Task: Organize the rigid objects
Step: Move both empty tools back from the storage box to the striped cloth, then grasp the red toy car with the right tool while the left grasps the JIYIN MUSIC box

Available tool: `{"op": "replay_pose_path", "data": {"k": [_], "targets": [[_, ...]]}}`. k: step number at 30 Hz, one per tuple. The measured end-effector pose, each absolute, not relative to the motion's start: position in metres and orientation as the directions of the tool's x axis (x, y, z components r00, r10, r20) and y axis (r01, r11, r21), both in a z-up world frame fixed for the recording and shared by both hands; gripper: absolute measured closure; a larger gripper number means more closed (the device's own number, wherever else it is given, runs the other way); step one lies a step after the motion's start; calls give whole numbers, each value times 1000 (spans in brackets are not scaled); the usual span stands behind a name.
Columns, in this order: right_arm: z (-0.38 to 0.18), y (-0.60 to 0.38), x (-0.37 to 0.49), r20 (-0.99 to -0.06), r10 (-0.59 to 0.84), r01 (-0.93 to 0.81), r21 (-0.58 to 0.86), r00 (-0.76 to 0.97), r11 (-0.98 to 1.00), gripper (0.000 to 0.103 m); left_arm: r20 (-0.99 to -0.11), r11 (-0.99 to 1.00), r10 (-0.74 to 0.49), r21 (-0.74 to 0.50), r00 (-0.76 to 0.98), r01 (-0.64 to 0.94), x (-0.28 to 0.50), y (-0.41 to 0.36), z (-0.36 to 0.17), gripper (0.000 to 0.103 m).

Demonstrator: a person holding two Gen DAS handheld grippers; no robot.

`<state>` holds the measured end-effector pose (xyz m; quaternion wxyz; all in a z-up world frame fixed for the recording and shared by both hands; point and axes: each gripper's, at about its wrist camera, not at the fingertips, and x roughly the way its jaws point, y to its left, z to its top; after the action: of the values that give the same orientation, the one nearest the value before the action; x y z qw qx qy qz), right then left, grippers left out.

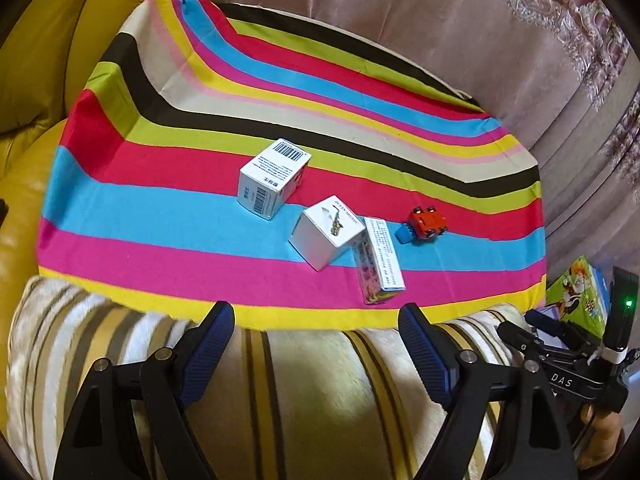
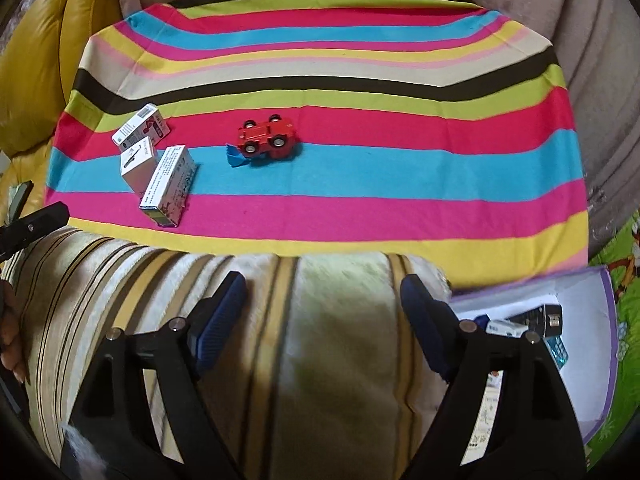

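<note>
On a striped cloth (image 1: 160,216) (image 2: 400,168) lie three small white boxes and a toy. A barcode box (image 1: 273,178) (image 2: 140,128) is farthest left. A box with a saxophone picture (image 1: 326,232) (image 2: 137,162) touches a long narrow box (image 1: 380,260) (image 2: 168,184). A red toy car (image 1: 427,222) (image 2: 266,138) lies on its side with a blue piece beside it. My left gripper (image 1: 316,324) is open and empty, short of the cloth's near edge. My right gripper (image 2: 322,300) is open and empty, also short of the cloth.
A striped beige cushion (image 1: 304,392) (image 2: 280,340) lies under both grippers. A white box with a purple rim (image 2: 580,320) holding several small items sits at the lower right. A yellow leather sofa (image 1: 48,60) is on the left, pink fabric (image 1: 400,20) behind.
</note>
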<state>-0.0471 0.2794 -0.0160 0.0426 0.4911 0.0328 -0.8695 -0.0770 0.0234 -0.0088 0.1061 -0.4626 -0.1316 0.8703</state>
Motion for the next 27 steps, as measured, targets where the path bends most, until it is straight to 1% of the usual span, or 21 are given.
{"op": "replay_pose_path", "data": {"k": [5, 9, 17, 27], "targets": [[-22, 268, -62, -867, -54, 137, -16, -495, -990, 21, -796, -952, 294, -294, -530, -87, -92, 25, -13, 19], [-27, 261, -75, -874, -62, 152, -14, -482, -988, 20, -813, -955, 293, -276, -502, -110, -105, 29, -18, 22], [-32, 245, -103, -876, -76, 177, -11, -476, -984, 20, -834, -963, 267, -220, -482, -153, -130, 36, -23, 23], [-36, 232, -138, -875, -80, 185, -11, -477, -983, 21, -849, -962, 219, -107, -481, -250, -154, 58, -26, 23]]}}
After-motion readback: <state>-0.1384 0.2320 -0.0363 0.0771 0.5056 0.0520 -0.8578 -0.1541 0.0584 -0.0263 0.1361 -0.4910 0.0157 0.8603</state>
